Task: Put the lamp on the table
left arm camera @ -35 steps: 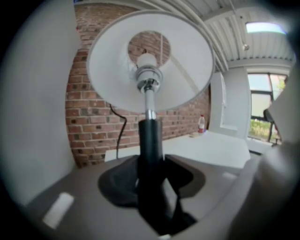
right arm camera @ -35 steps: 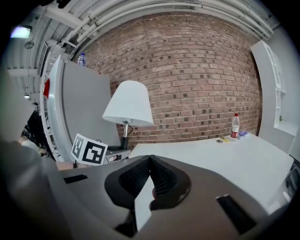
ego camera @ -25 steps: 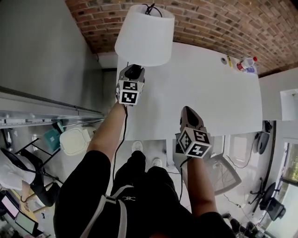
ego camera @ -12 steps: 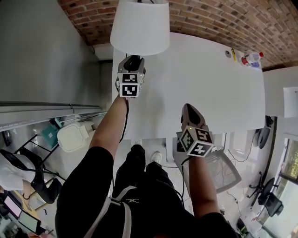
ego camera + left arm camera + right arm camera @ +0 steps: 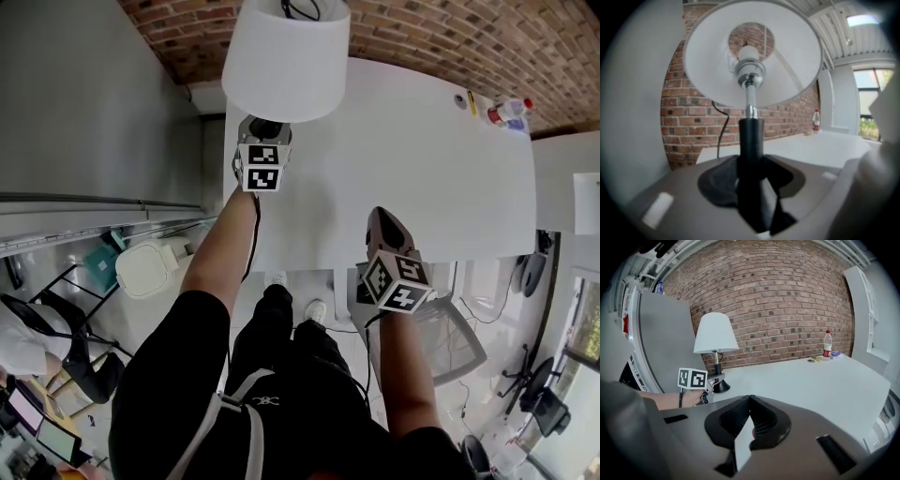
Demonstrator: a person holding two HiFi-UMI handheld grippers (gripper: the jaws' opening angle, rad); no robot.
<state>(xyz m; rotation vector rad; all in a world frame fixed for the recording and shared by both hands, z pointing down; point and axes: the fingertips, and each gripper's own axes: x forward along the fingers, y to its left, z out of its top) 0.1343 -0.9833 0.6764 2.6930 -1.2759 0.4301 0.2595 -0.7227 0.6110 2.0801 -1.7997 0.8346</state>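
The lamp has a white shade (image 5: 284,56), a chrome neck and a black stem (image 5: 751,138). My left gripper (image 5: 265,131) sits just under the shade, shut on that black stem, at the white table's (image 5: 422,169) far left side. In the right gripper view the lamp's dark round base (image 5: 721,386) looks to be resting on the tabletop, right beside the left gripper (image 5: 710,383). Its black cord (image 5: 721,131) hangs down by the brick wall. My right gripper (image 5: 382,225) hovers over the table's near edge, shut, with nothing between its fingers.
A plastic bottle (image 5: 511,110) and a yellow pen (image 5: 472,101) lie at the table's far right corner. A grey partition (image 5: 665,338) runs along the table's left side, and a brick wall (image 5: 787,301) stands behind it. An office chair (image 5: 450,347) stands below the near edge.
The left gripper and the lamp have shifted a little farther over the table, toward the brick wall. The right gripper has barely moved.
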